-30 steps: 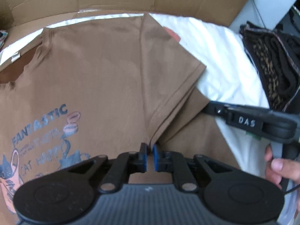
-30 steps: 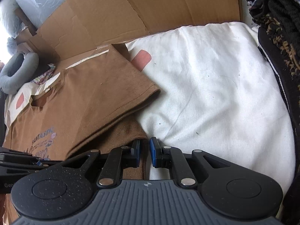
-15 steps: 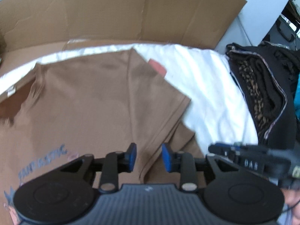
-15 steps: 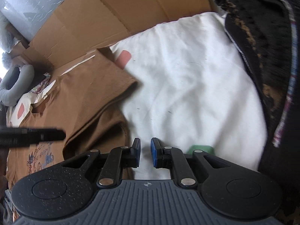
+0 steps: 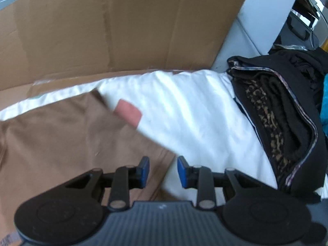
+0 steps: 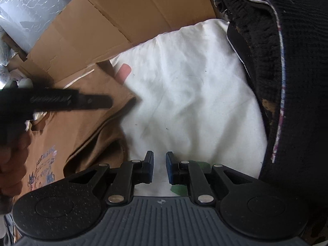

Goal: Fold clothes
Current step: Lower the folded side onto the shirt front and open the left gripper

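Cardboard [image 5: 123,30]: It stands up at the far side, behind everything.

Brown shirt [image 5: 61,143]: It lies on the left part of the white sheet [image 5: 194,123]. In the right view the sleeve is laid over the body, and blue cat letters show near the left edge. A pink patch [image 5: 128,112] sits at the far edge of the shirt.

Left tongs [image 5: 163,171]: The blue tips are wide apart. They hold nothing. They hang just over the right edge of the shirt, one tip over brown cloth and one over white sheet. In the right view their side shows as a dark bar above the shirt.

Right tongs [image 6: 159,168]: The tips stand a little apart, a smaller gap than the left ones. They hold nothing. They are over bare white sheet, just right of the shirt.

Dark pile [image 5: 287,123]: Black and spotted clothes sit folded at the right.

How far along: The sleeve is turned in, but the shirt looks long and flat, so I think more folds are needed. I cannot tell which fold comes next.

Doing it well: Grab only the shirt's edge, not the sheet under it. Pinch both layers together so the sleeve does not slip out. Lift low and slowly, and lay the fold down flat with the edges lined up.

Watch out: The sheet is soft and could get caught in the tips.
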